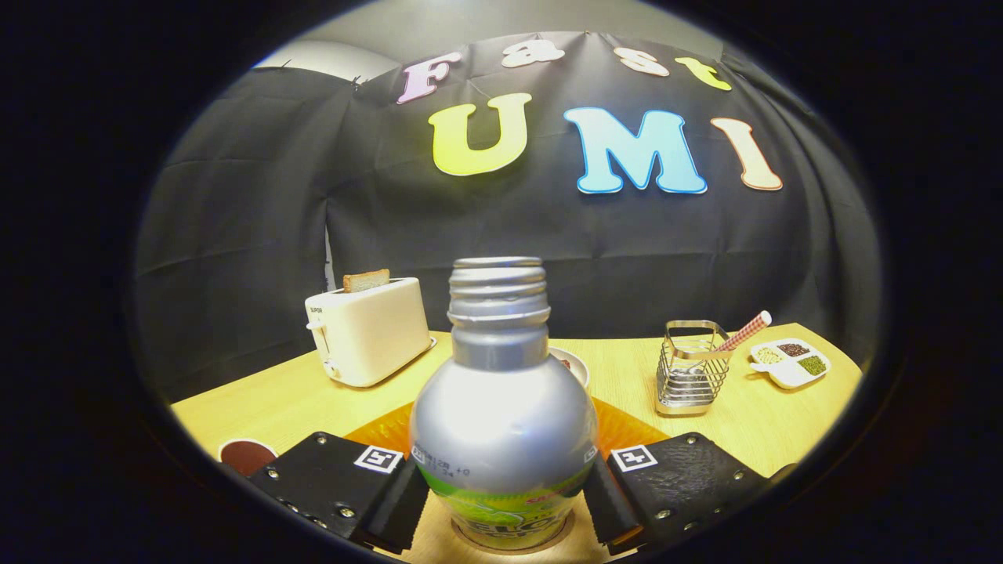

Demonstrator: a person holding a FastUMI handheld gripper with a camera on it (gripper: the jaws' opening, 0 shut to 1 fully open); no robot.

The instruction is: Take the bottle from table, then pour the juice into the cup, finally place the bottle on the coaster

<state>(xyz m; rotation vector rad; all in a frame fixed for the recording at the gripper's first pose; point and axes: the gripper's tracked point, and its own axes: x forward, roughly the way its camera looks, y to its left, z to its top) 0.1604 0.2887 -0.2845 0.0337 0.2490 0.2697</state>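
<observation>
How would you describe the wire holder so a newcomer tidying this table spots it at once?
Start at the wooden table and look beyond the gripper, whose fingers press on the silver bottle from both sides. Past the bottle, on the side away from the white toaster, stands the wire holder beside a small divided dish. It alone is a shiny metal cage, with a red-striped straw leaning out.

Black cloth wall [258, 235] hanging at the back, wrinkled, with folds and seams running down it. Pale grey room wall [501, 19] up above the cloth. Light wooden table [298, 399] in front, shiny and bright under the lamp light. On the table, a cream toaster [368, 333] with a slice of toast [366, 280] sticking up, a wire rack [689, 368], and a white dish [791, 362] with small sections.
</observation>
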